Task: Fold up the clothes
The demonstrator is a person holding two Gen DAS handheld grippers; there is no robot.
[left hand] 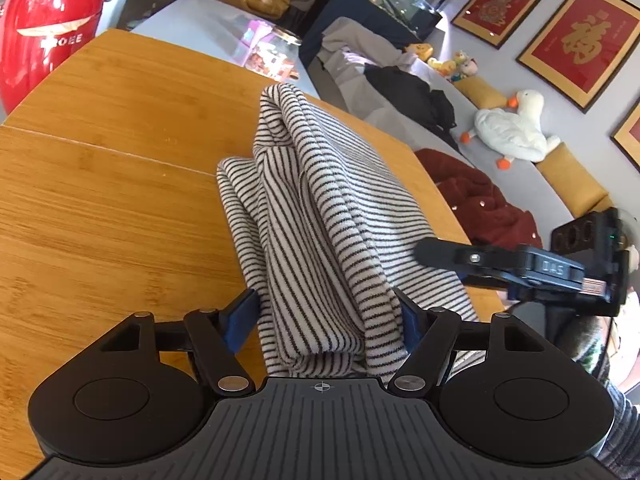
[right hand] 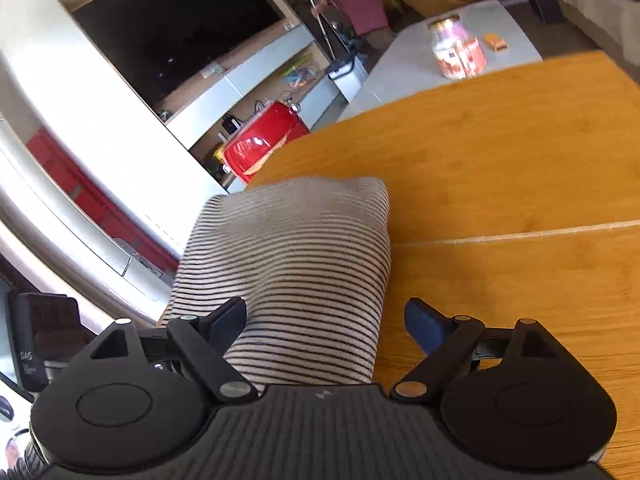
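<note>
A white garment with thin dark stripes lies bunched in thick folds on the wooden table. In the left wrist view its near end rises between the fingers of my left gripper. Both blue pads press against the thick fold, so the gripper is shut on it. My right gripper reaches in from the right over the cloth's edge. In the right wrist view the right gripper is open. Its left finger rests over the striped garment, and its right finger hangs over bare table.
A red appliance stands beyond the table's far left corner. A low grey table behind carries a glass jar. To the right is a sofa with a dark red garment and a plush goose. A person's sleeve is at the right edge.
</note>
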